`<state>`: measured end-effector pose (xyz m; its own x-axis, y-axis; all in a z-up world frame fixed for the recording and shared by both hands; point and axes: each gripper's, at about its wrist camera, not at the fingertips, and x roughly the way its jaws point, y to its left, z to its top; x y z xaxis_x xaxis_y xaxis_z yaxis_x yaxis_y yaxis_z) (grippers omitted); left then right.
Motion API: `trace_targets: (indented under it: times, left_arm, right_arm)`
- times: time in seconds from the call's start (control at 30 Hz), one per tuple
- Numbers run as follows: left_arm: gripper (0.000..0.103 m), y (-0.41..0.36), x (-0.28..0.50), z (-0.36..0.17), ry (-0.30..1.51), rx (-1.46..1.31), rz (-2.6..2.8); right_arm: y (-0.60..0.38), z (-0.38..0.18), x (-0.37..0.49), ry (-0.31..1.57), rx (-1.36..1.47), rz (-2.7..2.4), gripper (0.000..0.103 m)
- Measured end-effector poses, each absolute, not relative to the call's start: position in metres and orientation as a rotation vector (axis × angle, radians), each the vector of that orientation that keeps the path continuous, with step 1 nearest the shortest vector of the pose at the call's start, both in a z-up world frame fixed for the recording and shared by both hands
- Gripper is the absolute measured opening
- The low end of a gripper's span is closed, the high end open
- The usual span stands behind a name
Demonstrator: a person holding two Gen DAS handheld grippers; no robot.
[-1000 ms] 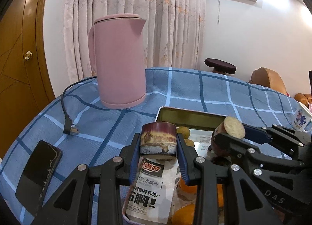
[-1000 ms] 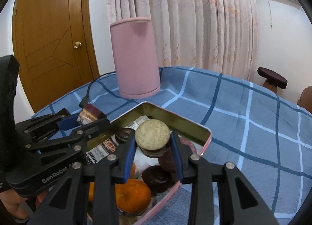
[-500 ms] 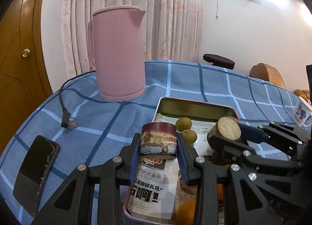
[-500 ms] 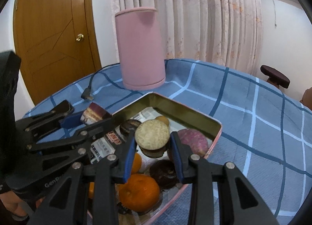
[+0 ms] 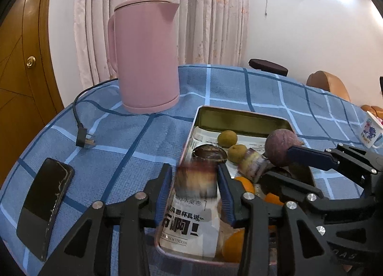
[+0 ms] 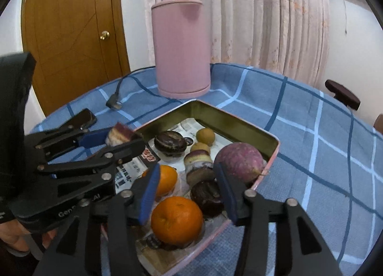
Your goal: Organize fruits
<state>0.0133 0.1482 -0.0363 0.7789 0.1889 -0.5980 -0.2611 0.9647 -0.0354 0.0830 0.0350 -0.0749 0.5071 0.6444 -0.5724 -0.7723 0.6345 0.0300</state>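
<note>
A pink metal tin (image 6: 241,124) on the blue checked table holds oranges (image 6: 176,219), dark passion fruits (image 6: 170,143), small yellow-green fruits (image 6: 205,135), a purple round fruit (image 6: 238,159) and a purple-and-cream chunk (image 6: 198,164). My left gripper (image 5: 195,186) is shut on a similar purple-and-cream chunk (image 5: 195,181) over the tin's left edge; it shows in the right wrist view (image 6: 121,135). My right gripper (image 6: 188,191) is open over the tin, with the released chunk lying between its jaws. It also shows in the left wrist view (image 5: 296,163).
A tall pink kettle (image 5: 146,56) stands behind the tin, its black cord and plug (image 5: 83,140) trailing left. A black phone (image 5: 45,204) lies at the table's left edge. A small white cup (image 5: 371,130) sits far right. Printed paper (image 5: 189,223) lines the tin.
My right gripper opened and dropped its purple-and-cream chunk into the tin. Both grippers moved lower toward the tin; the left still grips its chunk.
</note>
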Motion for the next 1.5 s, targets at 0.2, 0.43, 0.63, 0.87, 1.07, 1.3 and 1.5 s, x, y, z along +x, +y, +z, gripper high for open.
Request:
trace_targets:
  times: [0.2,0.43,0.63,0.87,1.07,1.3,1.5]
  left_arm:
    - [0.071,0.14,0.003,-0.024,0.598,-0.112,0.246]
    - [0.071,0.121,-0.006,-0.012,0.56,-0.099,0.208]
    - [0.071,0.105,-0.01,-0.005,0.545,-0.082,0.181]
    - [0.071,0.09,-0.013,-0.001,0.541,-0.06,0.155]
    - [0.073,0.083,-0.014,0.0,0.543,-0.044,0.156]
    - [0.076,0.08,-0.014,-0.001,0.544,-0.042,0.154]
    - [0.076,0.076,-0.012,-0.003,0.554,-0.039,0.158]
  right_arm:
    - [0.004,-0.063,0.072,0.537,-0.191,0.815,0.077]
    - [-0.046,-0.049,0.063,0.505,-0.108,0.713,0.086]
    - [-0.074,-0.037,0.051,0.469,-0.068,0.672,0.095]
    - [-0.087,-0.034,0.038,0.444,-0.06,0.65,0.097]
    - [-0.098,-0.03,0.035,0.423,-0.042,0.631,0.097]
    - [-0.11,-0.028,0.037,0.412,-0.016,0.609,0.098]
    - [-0.114,-0.03,0.038,0.412,-0.008,0.603,0.098]
